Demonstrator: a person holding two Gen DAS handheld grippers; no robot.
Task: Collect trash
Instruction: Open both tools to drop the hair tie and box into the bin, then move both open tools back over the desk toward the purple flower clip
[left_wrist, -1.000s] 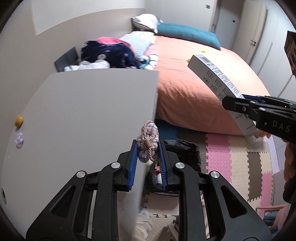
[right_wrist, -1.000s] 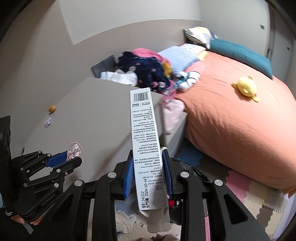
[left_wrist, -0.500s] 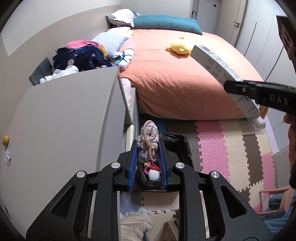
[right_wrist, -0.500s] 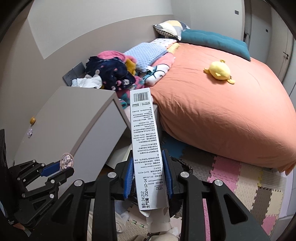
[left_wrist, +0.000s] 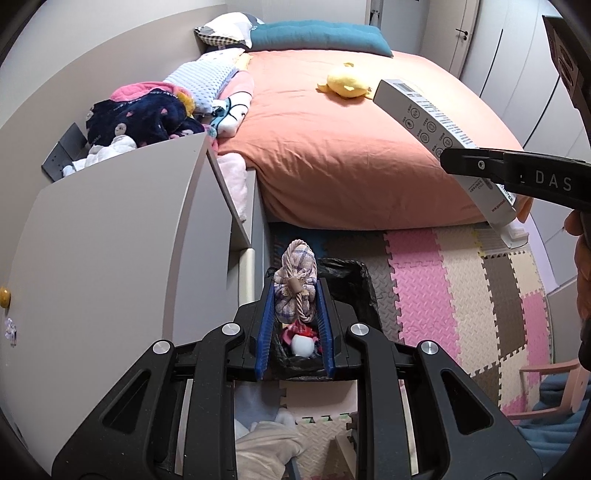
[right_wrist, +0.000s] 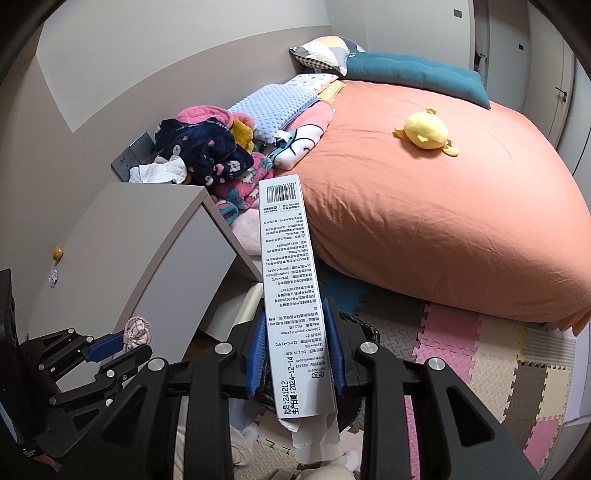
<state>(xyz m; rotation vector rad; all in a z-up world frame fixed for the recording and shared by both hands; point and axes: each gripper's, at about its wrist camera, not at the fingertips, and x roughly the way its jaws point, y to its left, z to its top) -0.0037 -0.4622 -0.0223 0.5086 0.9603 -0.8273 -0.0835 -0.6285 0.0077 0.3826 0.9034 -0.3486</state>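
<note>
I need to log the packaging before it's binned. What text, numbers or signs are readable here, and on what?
"DAS": on the right gripper, letters cut off by the picture's edge.
"241212" and "2024-12-14": on the long white box.
Barcode at the box's far end; its digits are unreadable.
Remaining fine print and round icons: too small.

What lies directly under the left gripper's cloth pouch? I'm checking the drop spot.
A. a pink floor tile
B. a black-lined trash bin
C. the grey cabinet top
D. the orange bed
B: the plaid pouch, between the left gripper fingers, hangs over the black-lined bin.
</note>
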